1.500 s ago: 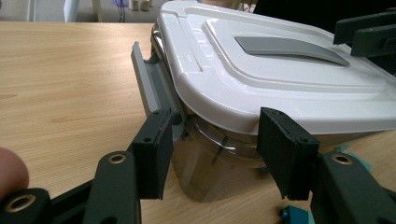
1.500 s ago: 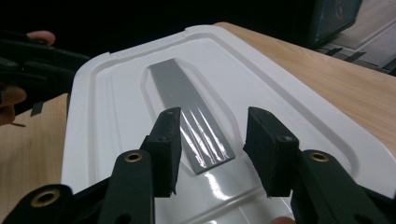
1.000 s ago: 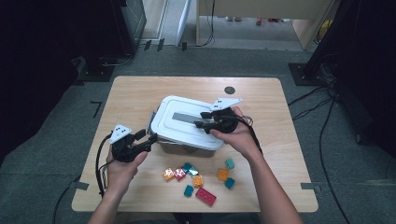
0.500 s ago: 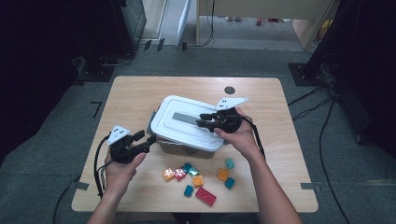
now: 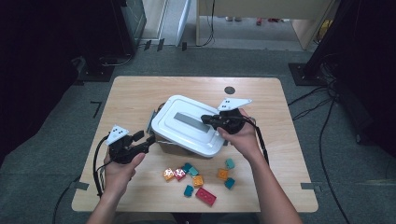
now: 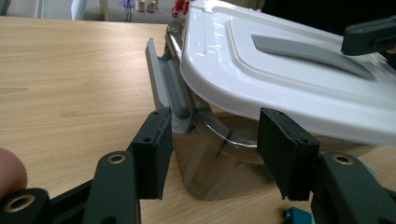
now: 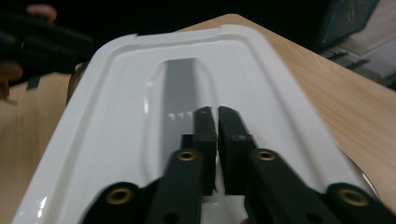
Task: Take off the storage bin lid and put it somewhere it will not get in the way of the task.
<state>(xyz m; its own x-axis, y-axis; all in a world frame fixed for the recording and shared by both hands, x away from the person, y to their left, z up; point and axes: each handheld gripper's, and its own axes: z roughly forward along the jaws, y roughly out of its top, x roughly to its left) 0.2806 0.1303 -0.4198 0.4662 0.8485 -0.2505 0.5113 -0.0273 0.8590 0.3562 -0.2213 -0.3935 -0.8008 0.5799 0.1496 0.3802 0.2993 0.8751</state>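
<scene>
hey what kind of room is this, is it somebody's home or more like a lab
Probably a lab or recording space rather than a home. A lone wooden table stands on grey carpet, cables trail across the floor beside it, and dark equipment stands flank it. On the table sit a lidded plastic box and small toy blocks.

- Wooden table (image 5: 135, 100): light top, standing on grey floor.
- Small coloured blocks (image 5: 198, 176): loose cluster at the near edge; orange, teal, red; some touching.
- Dark round mark (image 5: 229, 90): far side of the tabletop.
- Black cables (image 5: 327, 135): on the floor, right.
</scene>
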